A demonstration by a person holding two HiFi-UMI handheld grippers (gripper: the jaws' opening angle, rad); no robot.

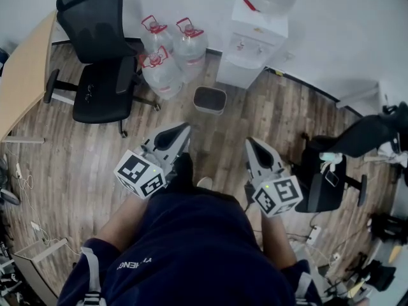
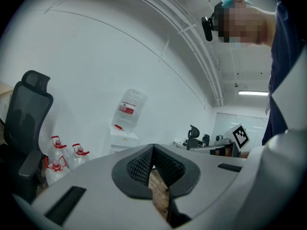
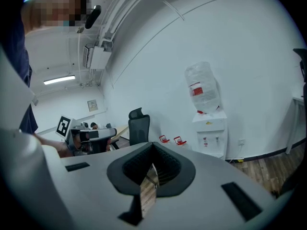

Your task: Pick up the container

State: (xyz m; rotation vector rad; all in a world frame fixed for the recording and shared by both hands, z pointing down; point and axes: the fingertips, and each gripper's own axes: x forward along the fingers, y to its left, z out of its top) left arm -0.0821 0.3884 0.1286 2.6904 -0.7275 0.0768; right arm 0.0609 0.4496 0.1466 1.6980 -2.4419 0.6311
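Observation:
A small dark bin with a pale rim stands on the wooden floor, just in front of a white water dispenser. My left gripper is held at waist height, pointing toward the bin from below left, shut and empty. My right gripper is held beside it, also shut with nothing between its fingers. In the left gripper view the jaws meet in a closed point. The right gripper view shows the same closed jaws. Neither gripper view shows the bin.
Three clear water jugs with red caps stand left of the bin. A black office chair and a wooden desk are at the left. Another dark chair and cables lie at the right.

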